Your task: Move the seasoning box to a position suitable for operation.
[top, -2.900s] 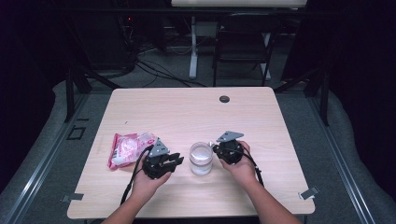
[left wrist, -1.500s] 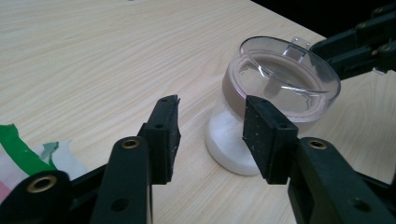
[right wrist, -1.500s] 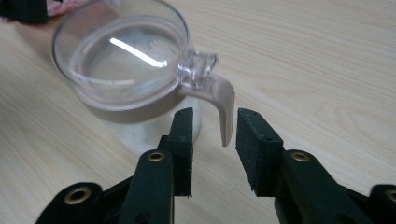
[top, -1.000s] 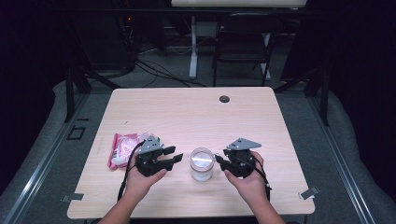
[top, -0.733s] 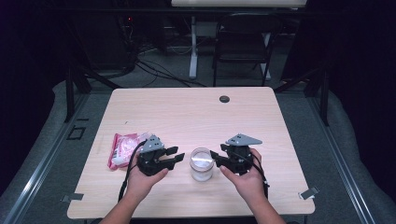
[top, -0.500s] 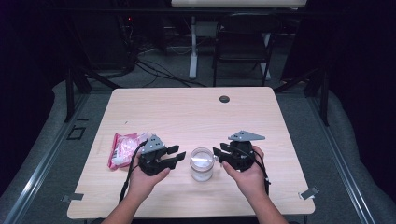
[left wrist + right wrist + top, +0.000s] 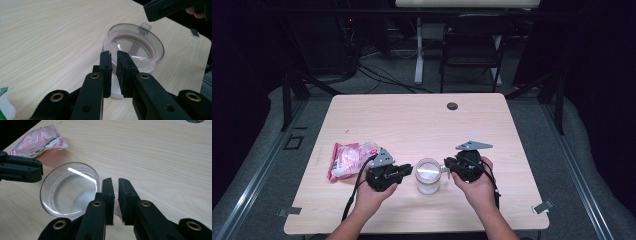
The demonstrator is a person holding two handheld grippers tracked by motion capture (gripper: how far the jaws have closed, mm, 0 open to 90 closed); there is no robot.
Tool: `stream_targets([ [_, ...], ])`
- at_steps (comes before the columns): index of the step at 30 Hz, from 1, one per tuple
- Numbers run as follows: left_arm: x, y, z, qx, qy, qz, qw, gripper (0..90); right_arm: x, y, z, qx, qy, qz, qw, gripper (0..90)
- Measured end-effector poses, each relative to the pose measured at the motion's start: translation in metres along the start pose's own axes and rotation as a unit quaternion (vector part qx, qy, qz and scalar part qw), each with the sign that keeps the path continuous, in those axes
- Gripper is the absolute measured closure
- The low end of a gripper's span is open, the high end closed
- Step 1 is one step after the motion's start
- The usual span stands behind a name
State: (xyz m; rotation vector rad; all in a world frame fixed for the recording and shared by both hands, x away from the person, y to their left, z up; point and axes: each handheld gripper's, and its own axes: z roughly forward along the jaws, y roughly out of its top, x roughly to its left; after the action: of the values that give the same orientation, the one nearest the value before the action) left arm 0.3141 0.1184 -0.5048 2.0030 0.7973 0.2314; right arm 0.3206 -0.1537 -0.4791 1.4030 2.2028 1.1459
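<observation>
Flanking the clear jar (image 7: 428,176), which stood just ahead of both tips, the left gripper (image 7: 408,170) and right gripper (image 7: 447,164) had just been closing to slits, nothing plainly pinched, the lid tab (image 7: 145,25) nearer the right.

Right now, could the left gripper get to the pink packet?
Probably yes. The packet lies just beyond the left gripper on that hand's outer side, with bare table between them. The jaws have just been closing at the jar's rim, so they would have to let go and reopen first.
</observation>
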Motion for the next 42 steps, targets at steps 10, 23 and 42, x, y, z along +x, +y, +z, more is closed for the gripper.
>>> stream_targets([
  [10, -0.005, -0.009, 0.008, 0.024, -0.013, 0.005, 0.9996, 88.0, 0.001, -0.003, 0.005, 0.004, 0.002, 0.010, 0.9999, 84.2],
  [23, -0.006, -0.014, 0.015, 0.040, -0.018, 0.006, 0.9990, 90.0, -0.001, -0.005, 0.004, 0.003, 0.016, 0.022, 0.9996, 85.0],
  [42, -0.009, -0.005, 0.009, 0.015, -0.036, -0.002, 0.9992, 90.0, -0.001, -0.008, 0.000, -0.003, 0.020, 0.022, 0.9995, 82.4],
])
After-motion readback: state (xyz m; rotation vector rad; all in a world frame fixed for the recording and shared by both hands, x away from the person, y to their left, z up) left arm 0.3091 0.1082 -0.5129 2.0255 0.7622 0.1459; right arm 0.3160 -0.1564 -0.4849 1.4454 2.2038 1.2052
